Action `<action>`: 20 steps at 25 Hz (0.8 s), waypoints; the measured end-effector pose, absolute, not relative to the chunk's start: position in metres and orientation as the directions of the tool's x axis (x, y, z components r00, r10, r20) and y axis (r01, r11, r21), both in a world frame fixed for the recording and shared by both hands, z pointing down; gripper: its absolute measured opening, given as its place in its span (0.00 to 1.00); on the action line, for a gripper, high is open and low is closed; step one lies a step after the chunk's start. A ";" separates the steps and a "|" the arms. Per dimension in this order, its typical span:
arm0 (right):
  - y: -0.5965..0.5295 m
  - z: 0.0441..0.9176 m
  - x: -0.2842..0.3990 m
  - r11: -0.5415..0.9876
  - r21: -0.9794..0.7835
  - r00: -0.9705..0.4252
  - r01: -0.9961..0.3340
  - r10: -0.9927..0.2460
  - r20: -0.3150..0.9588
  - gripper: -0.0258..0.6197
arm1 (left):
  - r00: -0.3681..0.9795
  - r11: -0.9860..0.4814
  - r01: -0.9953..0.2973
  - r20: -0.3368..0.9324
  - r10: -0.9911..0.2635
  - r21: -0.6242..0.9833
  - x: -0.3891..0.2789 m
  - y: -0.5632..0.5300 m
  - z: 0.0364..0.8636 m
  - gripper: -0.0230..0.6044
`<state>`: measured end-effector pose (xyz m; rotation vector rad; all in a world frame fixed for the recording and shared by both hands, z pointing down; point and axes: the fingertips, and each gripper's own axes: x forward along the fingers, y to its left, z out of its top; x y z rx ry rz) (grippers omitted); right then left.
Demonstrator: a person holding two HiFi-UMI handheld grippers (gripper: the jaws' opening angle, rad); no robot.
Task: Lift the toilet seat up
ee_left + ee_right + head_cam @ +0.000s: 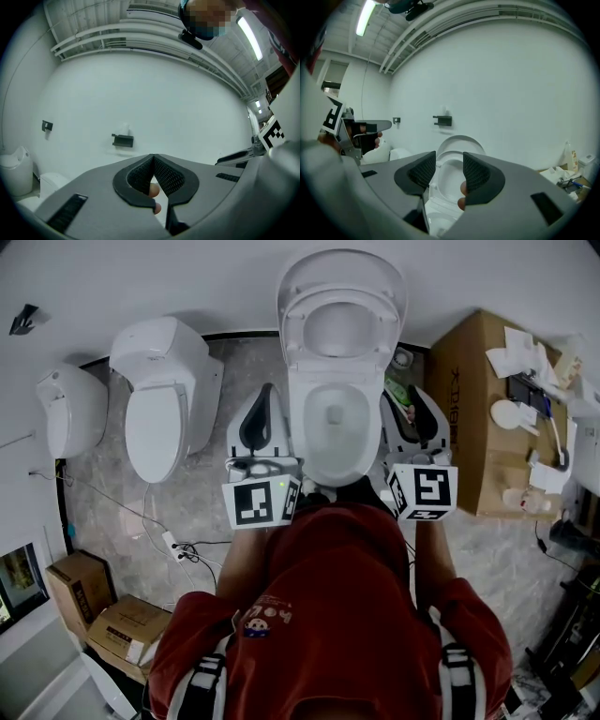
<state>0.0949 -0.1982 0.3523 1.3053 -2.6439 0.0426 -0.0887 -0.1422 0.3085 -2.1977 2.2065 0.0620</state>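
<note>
The toilet seat (296,334) stands upright behind the toilet bowl (298,423), with the left gripper (152,158) left of the bowl, jaws together, and the right gripper (449,158) right of it, jaws apart and empty.

Nothing legible in view!
Dark print runs down the cardboard box (454,405) side, small print sits on the red shirt (328,615), both too tiny to read.

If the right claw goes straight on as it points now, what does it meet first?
The right claw would probably meet the raised toilet seat, seen between its open jaws; depth unclear.
</note>
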 end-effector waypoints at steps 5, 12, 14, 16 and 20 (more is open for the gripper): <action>-0.194 0.322 0.095 0.627 0.066 -0.617 -0.776 -0.777 0.123 0.29 | 0.020 -0.020 -1.000 -0.011 -1.000 0.004 -0.082 -0.145 0.302 0.05; -0.194 0.294 0.103 0.601 0.063 -0.600 -0.797 -0.799 0.031 0.13 | 0.034 -0.034 -0.999 -0.052 -0.998 -0.002 -0.076 -0.148 0.284 0.05; -0.195 0.290 0.105 0.598 0.068 -0.598 -0.799 -0.801 0.024 0.11 | 0.036 -0.036 -0.999 -0.059 -0.998 -0.003 -0.075 -0.148 0.280 0.05; -0.196 0.287 0.107 0.594 0.073 -0.594 -0.801 -0.804 0.015 0.10 | 0.037 -0.037 -0.999 -0.064 -0.997 -0.004 -0.074 -0.149 0.277 0.05; -0.199 0.281 0.111 0.582 0.078 -0.584 -0.809 -0.812 0.000 0.07 | 0.036 -0.036 -0.999 -0.070 -0.997 -0.005 -0.074 -0.151 0.271 0.05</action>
